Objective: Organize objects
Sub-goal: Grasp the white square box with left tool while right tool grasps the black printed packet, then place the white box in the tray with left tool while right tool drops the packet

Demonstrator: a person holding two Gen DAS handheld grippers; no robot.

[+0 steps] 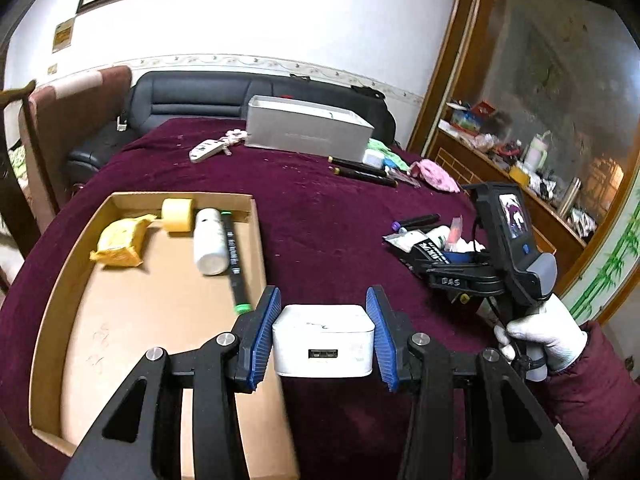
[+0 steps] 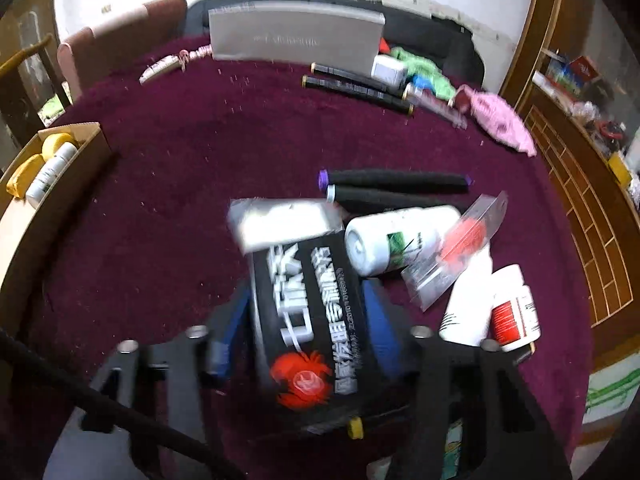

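White charger [image 1: 324, 340], USB port facing camera

I count five black markers [image 2: 394, 180] total: one in the cardboard tray [image 1: 52, 300], two mid-table, two by the grey box [image 1: 306, 134]. White bottles [image 2: 394, 240]: four, I think. One yellow tape roll [image 1: 177, 215], one yellow packet [image 1: 120, 242].

Left gripper [image 1: 323, 332] has a white USB charger cube [image 1: 323, 340] squeezed between its blue pads, right over the cardboard tray's [image 1: 52, 300] edge, 4 items inside.
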